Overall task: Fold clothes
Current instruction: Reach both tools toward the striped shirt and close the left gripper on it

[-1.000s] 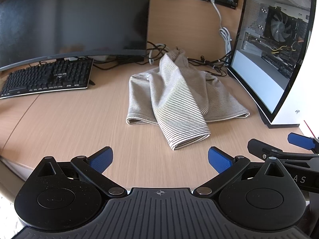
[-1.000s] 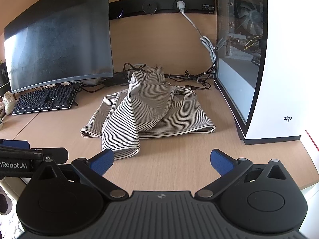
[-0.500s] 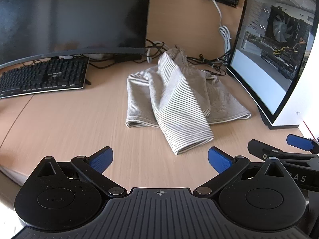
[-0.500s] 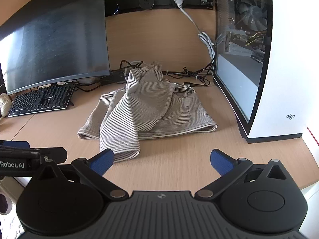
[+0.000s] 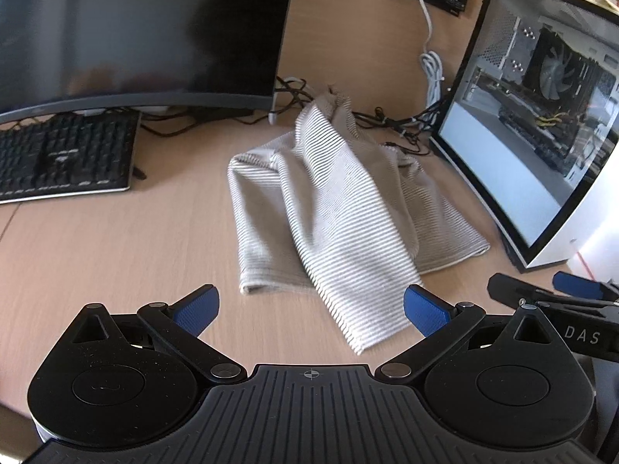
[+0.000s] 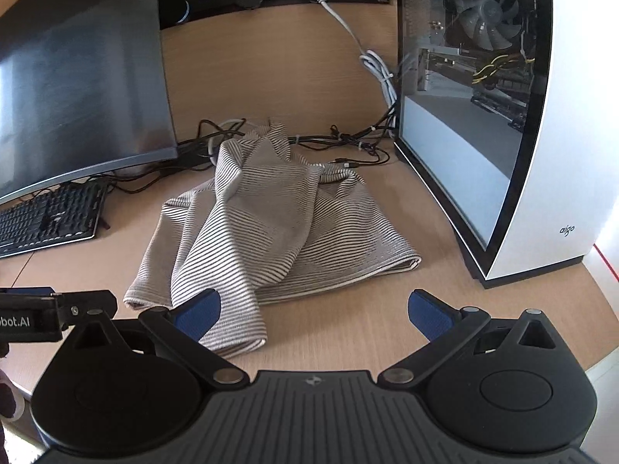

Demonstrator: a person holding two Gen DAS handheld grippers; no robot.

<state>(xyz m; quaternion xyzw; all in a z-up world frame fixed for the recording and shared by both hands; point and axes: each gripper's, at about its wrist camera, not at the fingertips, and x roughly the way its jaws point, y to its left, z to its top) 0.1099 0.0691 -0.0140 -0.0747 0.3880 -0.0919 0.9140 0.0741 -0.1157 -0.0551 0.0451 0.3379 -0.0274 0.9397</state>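
You had the striped garment (image 5: 340, 212) lying crumpled on the wooden desk (image 5: 116, 255), between the keyboard (image 5: 62, 158) on its left and the white computer case (image 6: 541, 154) on its right; its long axis ran from the near desk edge back toward the wall, the hem end nearest you and a bunched peak at the far end by the tangle of cables (image 6: 348, 143); one long striped flap lay diagonally over the flatter body, its near tip pointing at your grippers. Your left gripper (image 5: 309, 305) was spread wide with nothing between its blue pads; the flap's tip sat just ahead of it. Your right gripper (image 6: 313, 309) was likewise spread wide and empty; its left pad overlapped the flap's edge in view, though contact could not be judged. The dark monitor (image 6: 77, 77) stood behind the keyboard; a white cord (image 6: 371, 62) hung from the wall socket.
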